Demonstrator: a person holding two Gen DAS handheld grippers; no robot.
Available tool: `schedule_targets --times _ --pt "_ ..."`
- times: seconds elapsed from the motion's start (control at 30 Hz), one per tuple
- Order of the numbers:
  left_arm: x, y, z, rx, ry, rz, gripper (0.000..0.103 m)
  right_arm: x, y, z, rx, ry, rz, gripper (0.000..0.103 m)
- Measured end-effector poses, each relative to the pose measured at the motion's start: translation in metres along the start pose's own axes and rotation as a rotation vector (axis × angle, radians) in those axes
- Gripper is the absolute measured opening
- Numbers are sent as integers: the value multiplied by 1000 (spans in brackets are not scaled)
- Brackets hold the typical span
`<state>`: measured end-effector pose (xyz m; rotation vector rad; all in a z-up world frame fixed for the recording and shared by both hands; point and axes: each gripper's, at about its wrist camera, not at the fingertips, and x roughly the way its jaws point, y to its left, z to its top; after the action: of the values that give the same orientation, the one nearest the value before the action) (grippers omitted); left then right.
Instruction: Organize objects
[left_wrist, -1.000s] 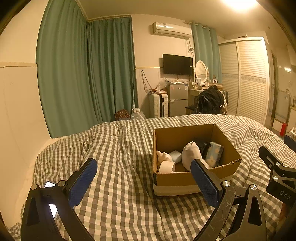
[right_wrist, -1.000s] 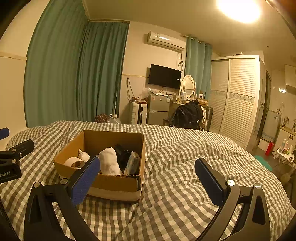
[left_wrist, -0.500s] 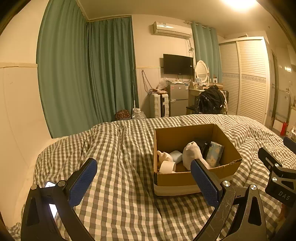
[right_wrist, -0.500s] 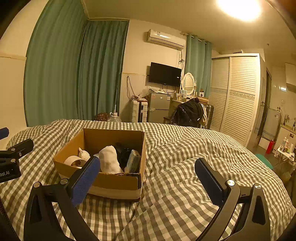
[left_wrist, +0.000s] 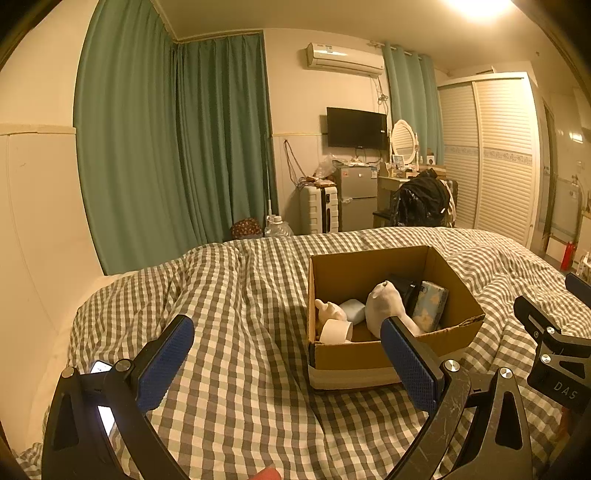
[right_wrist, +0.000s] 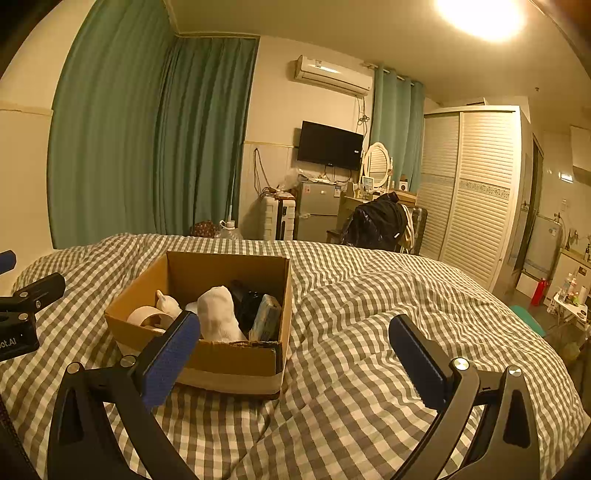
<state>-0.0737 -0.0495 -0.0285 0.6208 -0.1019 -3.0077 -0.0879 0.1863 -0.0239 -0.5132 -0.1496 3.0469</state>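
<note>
Open brown cardboard box (left_wrist: 391, 356) holding a white sock (left_wrist: 386, 304), tape roll (left_wrist: 335, 330) and blue packet (left_wrist: 430, 304) sits on the grey-checked bedspread (left_wrist: 240, 332) at 1 o'clock of the left gripper (left_wrist: 288, 354), 10 o'clock of the right gripper (right_wrist: 295, 350), both spread wide and empty.

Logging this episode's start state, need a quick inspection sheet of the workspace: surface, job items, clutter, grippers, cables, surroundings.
Surface: bed with grey-and-white checked duvet, rumpled.
Job's things: open cardboard box on the duvet, holding a tape roll, white sock, small white plush toy, a black item and a blue patterned pack.
Clutter: lit phone on the duvet behind the left gripper.
Grippers: left gripper jaws open, empty, just short of the box; right gripper jaws open, empty, beside the box.
Cables: wires hang on the far wall; nothing seen on the bed.
Surroundings: green curtains, TV, air conditioner, louvred wardrobe.
</note>
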Motion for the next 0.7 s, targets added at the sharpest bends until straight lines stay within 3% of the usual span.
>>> schedule_targets --times 0.7 --pt "1 -3 -2 3 7 2 103 1 0 -1 -3 3 -1 103"
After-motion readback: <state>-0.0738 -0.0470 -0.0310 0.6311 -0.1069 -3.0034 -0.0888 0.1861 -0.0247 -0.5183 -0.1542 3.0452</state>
